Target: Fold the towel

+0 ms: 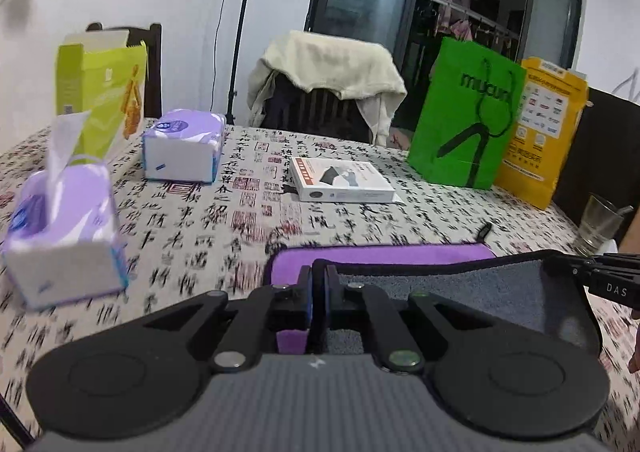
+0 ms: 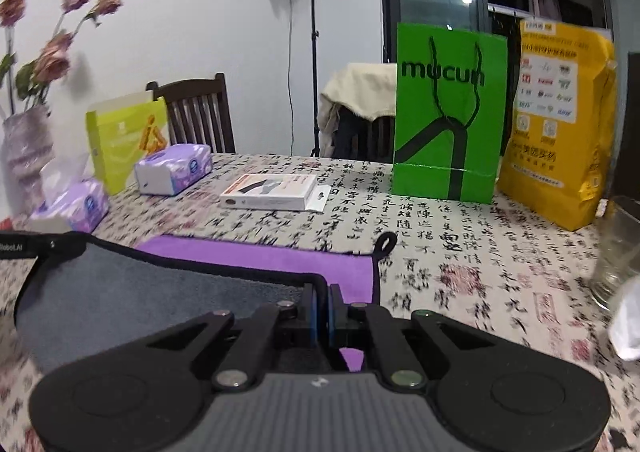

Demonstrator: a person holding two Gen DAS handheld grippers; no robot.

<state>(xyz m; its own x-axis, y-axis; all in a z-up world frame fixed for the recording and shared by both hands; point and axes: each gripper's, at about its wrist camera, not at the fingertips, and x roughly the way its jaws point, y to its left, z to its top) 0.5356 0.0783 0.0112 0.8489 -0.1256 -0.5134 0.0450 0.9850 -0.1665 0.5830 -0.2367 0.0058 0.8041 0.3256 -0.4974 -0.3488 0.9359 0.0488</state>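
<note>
A towel, purple on one face (image 1: pixel 380 258) and grey on the other (image 1: pixel 460 284), lies on the calligraphy-print tablecloth. Its near edge is lifted and its grey underside faces me. My left gripper (image 1: pixel 319 272) is shut on the towel's black-trimmed near edge at its left corner. My right gripper (image 2: pixel 322 294) is shut on the same edge at its right corner, with the grey face (image 2: pixel 140 292) stretched to the left and the purple face (image 2: pixel 260 256) beyond. The towel's hanging loop (image 2: pixel 386 242) lies on the cloth.
Two purple tissue packs (image 1: pixel 64 236) (image 1: pixel 182 146), a lime box (image 1: pixel 100 92), a white flat box (image 1: pixel 340 180), a green bag (image 1: pixel 464 112), a yellow bag (image 1: pixel 544 132) and a glass (image 1: pixel 600 224) stand on the table. Chairs stand behind it. A flower vase (image 2: pixel 24 156) stands at the left.
</note>
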